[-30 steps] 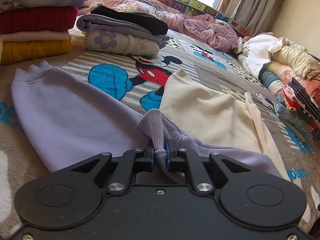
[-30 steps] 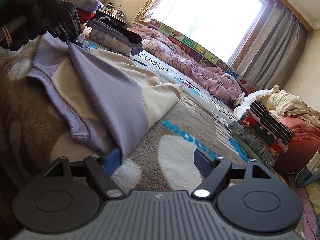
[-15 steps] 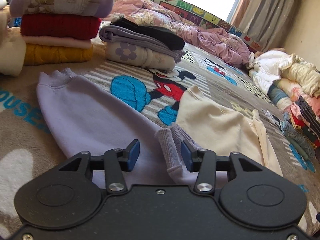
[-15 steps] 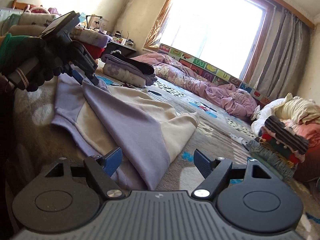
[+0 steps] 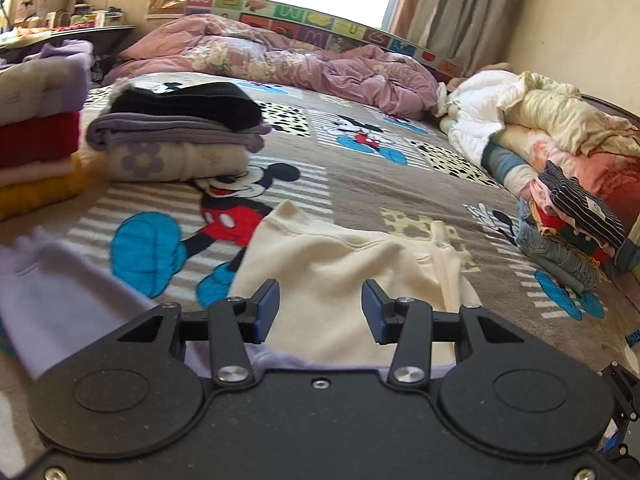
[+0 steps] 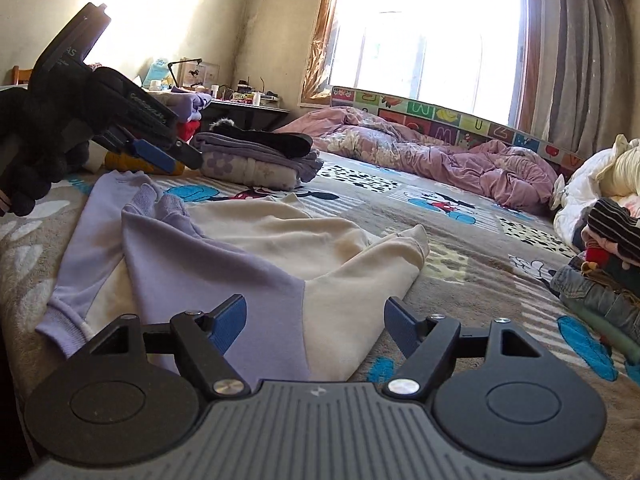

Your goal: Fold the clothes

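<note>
Nearest, the right gripper point(image 6: 314, 326) stands wide and empty above the near hem of the sweatshirt point(image 6: 256, 256), which lies flat on the bed point(image 6: 460, 240) by its near edge. The left gripper point(image 5: 320, 306) has just opened and let go; its jaws stand partly apart with nothing between them, lifted clear over the cream body. Both lilac sleeves point(image 6: 160, 248) look folded in across the cream front, so that step seems done; the body probably still needs folding in half and stacking. Farther on, folded piles point(image 5: 176, 140) sit toward the far left, and an unsorted heap point(image 5: 568, 208) waits along the right edge, so much seems left.
</note>
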